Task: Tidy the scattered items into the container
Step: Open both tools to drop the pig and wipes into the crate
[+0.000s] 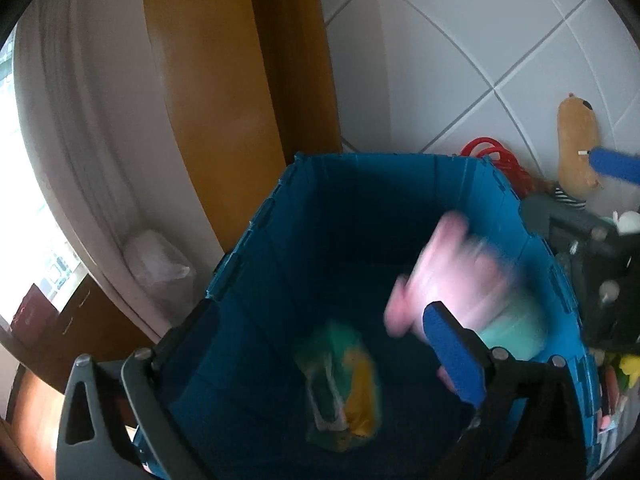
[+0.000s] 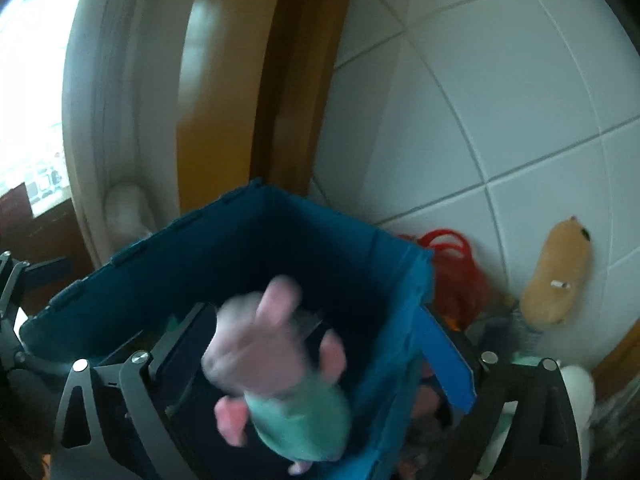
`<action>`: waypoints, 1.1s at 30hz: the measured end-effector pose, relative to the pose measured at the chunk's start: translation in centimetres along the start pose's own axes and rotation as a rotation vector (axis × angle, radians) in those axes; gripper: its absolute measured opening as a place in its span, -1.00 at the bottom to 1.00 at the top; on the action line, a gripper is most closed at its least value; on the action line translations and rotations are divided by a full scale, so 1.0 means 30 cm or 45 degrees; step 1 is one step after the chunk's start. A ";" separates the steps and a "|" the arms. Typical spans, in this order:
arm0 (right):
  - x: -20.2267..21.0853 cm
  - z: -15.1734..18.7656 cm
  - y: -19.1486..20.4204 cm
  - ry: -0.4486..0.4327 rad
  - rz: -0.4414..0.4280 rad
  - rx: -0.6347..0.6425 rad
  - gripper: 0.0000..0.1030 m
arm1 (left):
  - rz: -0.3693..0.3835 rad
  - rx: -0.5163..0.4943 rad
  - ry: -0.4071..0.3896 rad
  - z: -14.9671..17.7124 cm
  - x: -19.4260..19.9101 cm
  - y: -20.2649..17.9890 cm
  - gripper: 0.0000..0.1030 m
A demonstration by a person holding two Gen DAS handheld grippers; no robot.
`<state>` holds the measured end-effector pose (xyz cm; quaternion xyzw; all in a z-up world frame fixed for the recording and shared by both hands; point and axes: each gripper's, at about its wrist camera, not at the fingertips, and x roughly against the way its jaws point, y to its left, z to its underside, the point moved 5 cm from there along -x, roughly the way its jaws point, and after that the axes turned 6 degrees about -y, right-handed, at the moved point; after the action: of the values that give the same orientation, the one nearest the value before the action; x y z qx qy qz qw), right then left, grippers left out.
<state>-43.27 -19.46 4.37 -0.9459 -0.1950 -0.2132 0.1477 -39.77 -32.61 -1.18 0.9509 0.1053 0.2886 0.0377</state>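
Both tongs stand wide with nothing pressed between their pads: the left tongs (image 1: pixel 320 356) hang over the open blue crate (image 1: pixel 304 184), the right tongs (image 2: pixel 316 356) over its near corner. A pink plush toy in a mint-green outfit (image 2: pixel 276 360) is blurred in mid-air between the right tongs' fingers, touching neither, and looks to be dropping into the crate. A green-and-yellow packet (image 1: pixel 344 388) is inside too, low down. The plush toy should be light, soft and squashy, unbreakable and not slippery; its stuffed body is the surest place to pinch, its limbs would flop. On the tiled floor beyond the crate's far corner lie a tan plush animal (image 2: pixel 556 280) and a red coiled cord (image 2: pixel 452 264), both not yet tidied.
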 end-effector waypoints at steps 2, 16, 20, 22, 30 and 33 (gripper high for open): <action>0.061 0.016 0.019 -0.001 0.001 0.000 0.97 | 0.006 -0.013 0.014 0.009 -0.005 -0.011 1.00; 0.023 0.045 0.036 0.044 -0.031 -0.012 0.98 | 0.008 0.005 0.023 0.079 0.071 -0.004 1.00; 0.082 0.083 0.035 0.045 -0.045 -0.016 0.99 | 0.022 0.022 0.000 0.106 0.124 -0.001 1.00; 0.111 0.108 0.036 0.046 -0.051 -0.019 0.99 | 0.031 0.033 -0.013 0.118 0.149 -0.002 1.00; 0.200 0.221 0.009 0.067 -0.074 -0.068 0.99 | 0.045 0.059 -0.074 0.161 0.253 -0.040 1.00; 0.231 0.254 -0.009 0.082 -0.104 -0.105 0.99 | 0.035 0.063 -0.088 0.173 0.283 -0.057 1.00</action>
<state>-34.97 -14.35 1.02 -0.9351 -0.2196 -0.2573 0.1059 -30.30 -29.13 -1.12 0.9623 0.0978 0.2536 0.0138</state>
